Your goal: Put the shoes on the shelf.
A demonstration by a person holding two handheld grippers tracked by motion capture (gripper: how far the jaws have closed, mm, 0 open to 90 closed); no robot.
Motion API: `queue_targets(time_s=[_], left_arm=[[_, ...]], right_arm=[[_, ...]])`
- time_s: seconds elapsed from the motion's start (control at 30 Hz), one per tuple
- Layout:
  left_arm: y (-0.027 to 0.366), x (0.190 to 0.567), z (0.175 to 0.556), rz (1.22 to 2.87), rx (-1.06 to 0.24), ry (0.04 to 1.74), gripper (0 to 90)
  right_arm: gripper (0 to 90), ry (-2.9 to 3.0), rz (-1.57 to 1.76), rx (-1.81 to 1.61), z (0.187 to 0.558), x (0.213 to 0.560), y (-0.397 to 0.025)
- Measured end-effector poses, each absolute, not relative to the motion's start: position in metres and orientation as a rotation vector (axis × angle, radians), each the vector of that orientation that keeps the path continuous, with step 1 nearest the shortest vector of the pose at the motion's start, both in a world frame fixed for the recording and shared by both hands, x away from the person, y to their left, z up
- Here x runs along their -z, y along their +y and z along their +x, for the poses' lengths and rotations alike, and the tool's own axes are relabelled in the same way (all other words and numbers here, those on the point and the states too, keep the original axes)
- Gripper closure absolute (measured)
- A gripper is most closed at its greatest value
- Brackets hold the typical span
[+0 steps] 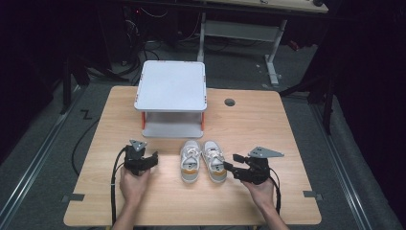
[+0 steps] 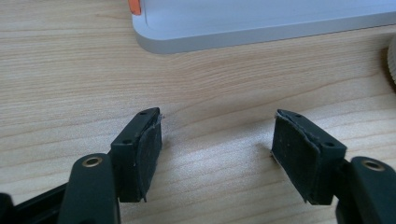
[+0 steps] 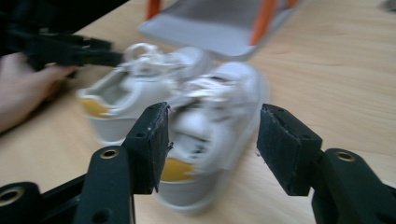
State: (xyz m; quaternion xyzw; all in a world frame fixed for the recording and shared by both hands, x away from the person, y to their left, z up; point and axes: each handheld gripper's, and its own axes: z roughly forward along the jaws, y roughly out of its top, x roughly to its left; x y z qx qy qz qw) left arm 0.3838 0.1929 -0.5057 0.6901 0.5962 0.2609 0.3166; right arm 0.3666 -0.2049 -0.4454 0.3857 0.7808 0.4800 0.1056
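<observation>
We see the table (image 1: 268, 124) lit evenly from above while the floor and room around it fall into near-black. Soft short shadows sit under the white rack (image 1: 171, 86) toward the table's far edge. The high view is sharp but slightly grainy. In the left gripper view, wood grain is crisp, with faint shadows beside the pads (image 2: 149, 154). In the right gripper view, the white shoes (image 3: 187, 116) smear with motion blur; the near pads (image 3: 154, 144) stay sharp.

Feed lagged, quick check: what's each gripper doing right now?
Left gripper: open, holding nothing.
Right gripper: open, lined up on the nearer shoe, nothing gripped.
</observation>
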Motion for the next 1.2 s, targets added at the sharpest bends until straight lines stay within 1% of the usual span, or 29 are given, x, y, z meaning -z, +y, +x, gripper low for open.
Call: queue_targets(time_s=[0.17,0.3,0.33,0.47,0.5,0.57,0.7,0.73,0.83,0.9,1.03,1.13,1.17,1.2], left_arm=[[0.192,0.506,0.384,1.818,-0.691,1.568,33.3],[0.192,0.506,0.384,1.827,-0.697,1.565,33.1],[0.192,0.506,0.384,1.824,-0.694,1.564,32.8],[0.191,0.506,0.384,1.829,-0.693,1.56,32.3],[0.192,0.506,0.384,1.829,-0.689,1.558,32.2],[0.192,0.506,0.383,1.821,-0.68,1.558,32.2],[0.192,0.504,0.381,1.864,-0.679,1.558,32.9],[0.192,0.501,0.378,1.877,-0.653,1.569,32.9],[0.19,0.496,0.371,1.871,-0.627,1.548,32.3],[0.183,0.487,0.359,1.872,-0.593,1.492,33.0],[0.165,0.468,0.336,1.887,-0.565,1.406,33.1],[0.141,0.446,0.316,1.91,-0.527,1.323,32.6],[0.141,0.446,0.316,1.91,-0.527,1.323,32.4],[0.132,0.44,0.313,1.917,-0.517,1.301,32.4]], right_arm=[[46.7,2.161,1.284,-1.316,0.38,0.458,-0.24],[46.4,2.081,1.397,-1.215,0.388,0.47,-0.267],[45.9,2.046,1.463,-1.153,0.393,0.477,-0.281],[45.5,2.016,1.52,-1.091,0.396,0.485,-0.294],[45.1,2.002,1.548,-1.034,0.398,0.492,-0.301],[44.4,1.998,1.567,-1.011,0.398,0.494,-0.302],[43.8,1.985,1.566,-0.988,0.398,0.5,-0.307],[42.6,1.995,1.545,-0.963,0.398,0.5,-0.305],[40.5,2.005,1.511,-0.922,0.398,0.501,-0.301],[39.5,2.021,1.462,-0.863,0.397,0.501,-0.294],[39.1,2.033,1.459,-0.876,0.398,0.501,-0.294],[38.6,2.032,1.459,-0.872,0.397,0.501,-0.294],[38.6,2.031,1.46,-0.872,0.397,0.501,-0.294],[38.6,2.031,1.46,-0.872,0.397,0.501,-0.294]])
